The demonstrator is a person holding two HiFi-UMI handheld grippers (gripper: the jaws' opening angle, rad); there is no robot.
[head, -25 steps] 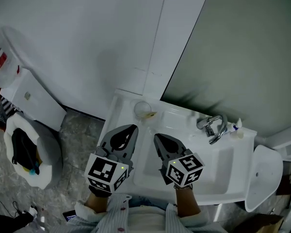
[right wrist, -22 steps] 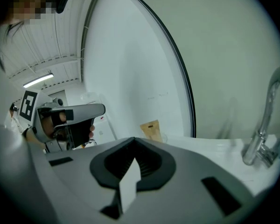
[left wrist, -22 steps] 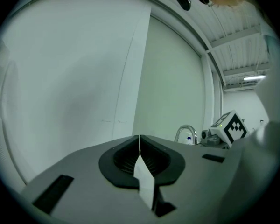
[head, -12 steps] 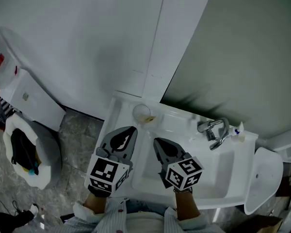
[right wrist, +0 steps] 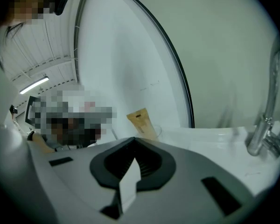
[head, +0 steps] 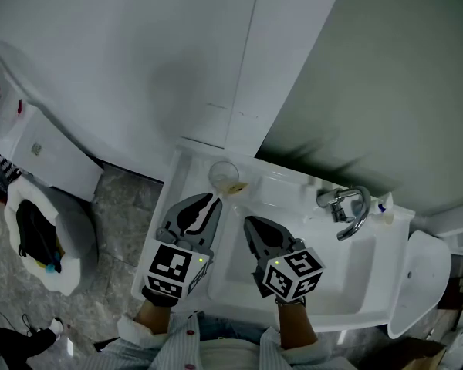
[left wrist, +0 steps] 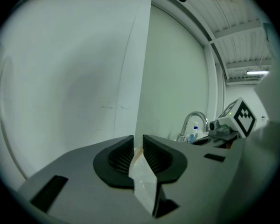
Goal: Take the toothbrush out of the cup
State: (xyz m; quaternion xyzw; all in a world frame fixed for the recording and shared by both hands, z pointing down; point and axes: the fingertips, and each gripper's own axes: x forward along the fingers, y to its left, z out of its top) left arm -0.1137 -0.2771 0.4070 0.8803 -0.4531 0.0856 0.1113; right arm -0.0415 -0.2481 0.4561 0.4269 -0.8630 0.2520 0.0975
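A clear cup stands on the back left corner of the white sink. A tan flat packet leans in it; I cannot make out a toothbrush. My left gripper points at the cup from just in front of it, without touching. Its jaws have just been opening and stand a narrow gap apart with nothing between them. My right gripper hovers over the basin, right of the left one and a little further from the cup, its jaws shut and empty.
A chrome faucet rises at the sink's back right, with a small blue-capped bottle beside it. A toilet is on the floor at the left, and a white bin at the right. The wall stands close behind the cup.
The left gripper's jaws have gone from shut to a narrow gap, and its tip sits slightly nearer the cup. The right gripper keeps its place and stays shut.
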